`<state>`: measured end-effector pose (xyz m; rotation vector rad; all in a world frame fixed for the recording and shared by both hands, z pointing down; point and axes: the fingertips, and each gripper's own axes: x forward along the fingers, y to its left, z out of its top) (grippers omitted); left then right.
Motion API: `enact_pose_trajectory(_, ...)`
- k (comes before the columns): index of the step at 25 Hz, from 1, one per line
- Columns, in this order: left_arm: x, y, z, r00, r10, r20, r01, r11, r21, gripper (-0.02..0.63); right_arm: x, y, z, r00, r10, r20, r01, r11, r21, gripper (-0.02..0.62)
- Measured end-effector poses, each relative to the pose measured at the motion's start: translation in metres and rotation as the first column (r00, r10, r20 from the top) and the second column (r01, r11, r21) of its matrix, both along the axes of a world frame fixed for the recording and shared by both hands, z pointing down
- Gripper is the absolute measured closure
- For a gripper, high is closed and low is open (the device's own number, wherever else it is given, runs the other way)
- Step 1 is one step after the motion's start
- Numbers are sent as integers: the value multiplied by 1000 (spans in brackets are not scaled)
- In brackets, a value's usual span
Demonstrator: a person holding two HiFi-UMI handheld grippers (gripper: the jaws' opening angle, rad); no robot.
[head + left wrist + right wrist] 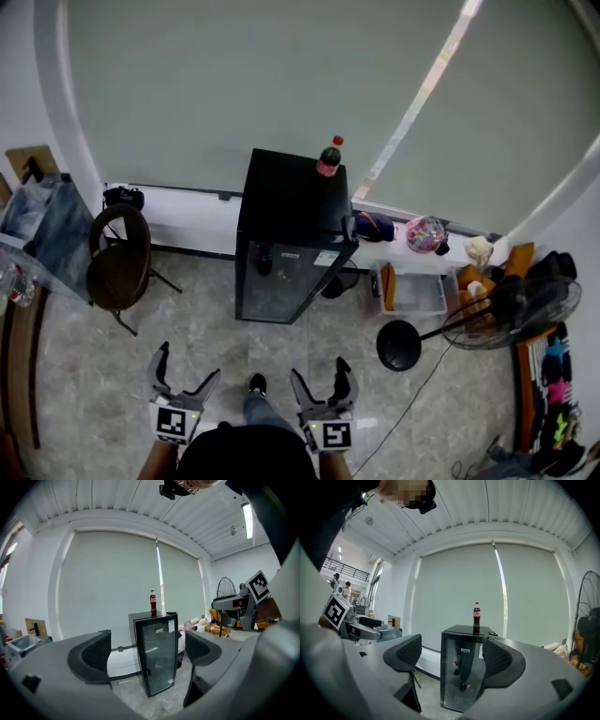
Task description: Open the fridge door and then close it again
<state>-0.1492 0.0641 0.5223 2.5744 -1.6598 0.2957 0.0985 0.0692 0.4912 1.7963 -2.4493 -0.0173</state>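
A small black fridge (286, 234) with a glass door (281, 281) stands against the far wall, its door shut. A red-capped cola bottle (328, 157) stands on its top. The fridge (157, 656) also shows ahead in the left gripper view, and the fridge (464, 672) fills the gap between the jaws in the right gripper view. My left gripper (185, 375) and right gripper (317, 380) are held low near my body, well short of the fridge. Both are open and hold nothing.
A round-backed chair (117, 262) stands left of the fridge. A floor fan (487, 319) with a round base (400, 345) stands to the right, near a clear bin (412, 292) and toys on the low ledge (187, 211). Tiled floor (262, 352) lies between me and the fridge.
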Motion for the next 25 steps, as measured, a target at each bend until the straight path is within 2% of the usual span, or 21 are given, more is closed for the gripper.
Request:
enact_pose_trajectory(5,16,-36,-7,999,-27,-21,27,1000,4,126,14,-43,-1,999,-34,5,34,999,2,196)
enact_pose_trajectory(16,42,-96,-1,997,-83,-11,82,996,-27,127,35,-117,-6,994,-113,11,113,993,21,196)
enact_pose_trajectory(25,43,-129,8,995,-98,4,98,994,-56,127,26,-157,-5,987,-159,-1,159,987,-1,196)
